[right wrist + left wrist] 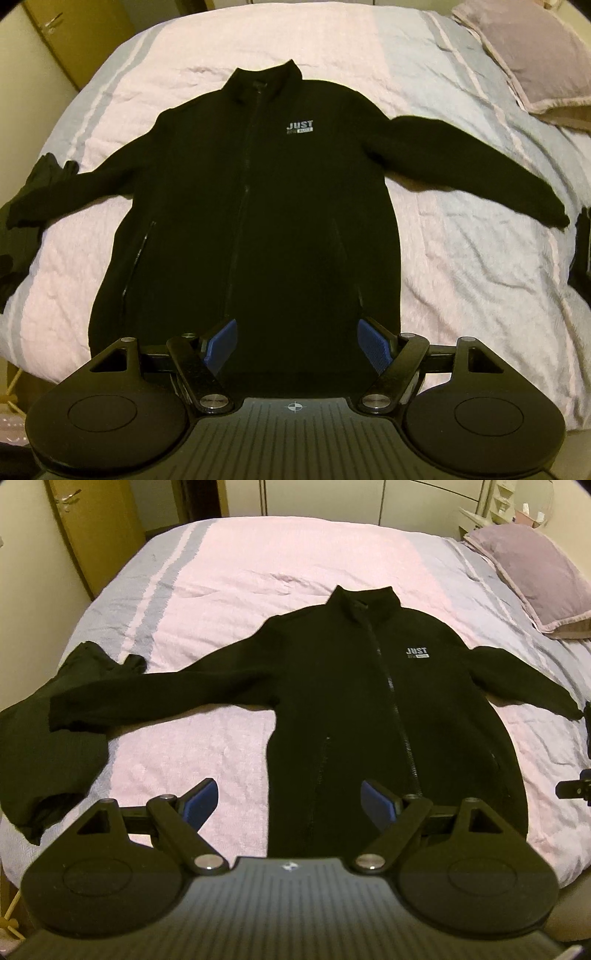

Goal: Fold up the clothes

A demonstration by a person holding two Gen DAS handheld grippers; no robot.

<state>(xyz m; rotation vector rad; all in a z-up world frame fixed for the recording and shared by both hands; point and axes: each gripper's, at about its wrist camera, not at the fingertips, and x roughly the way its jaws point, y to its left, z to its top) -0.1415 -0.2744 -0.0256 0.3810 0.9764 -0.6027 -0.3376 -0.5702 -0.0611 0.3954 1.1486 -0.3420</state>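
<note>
Both jaws spread wide and empty: left gripper [290,805] over the near left hem, right gripper [297,341] over the near middle of the black jacket [251,206], spread flat on the bed [461,240], zipped. I'd pinch a sleeve cuff cleanly, one layer, and fold inward.

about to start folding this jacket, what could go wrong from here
The jacket's left sleeve lies over another dark garment, so lifting that cuff may drag it along. Black on black makes the edges hard to tell apart. The far cuff lies near the bed's edge and may slip off.
</note>
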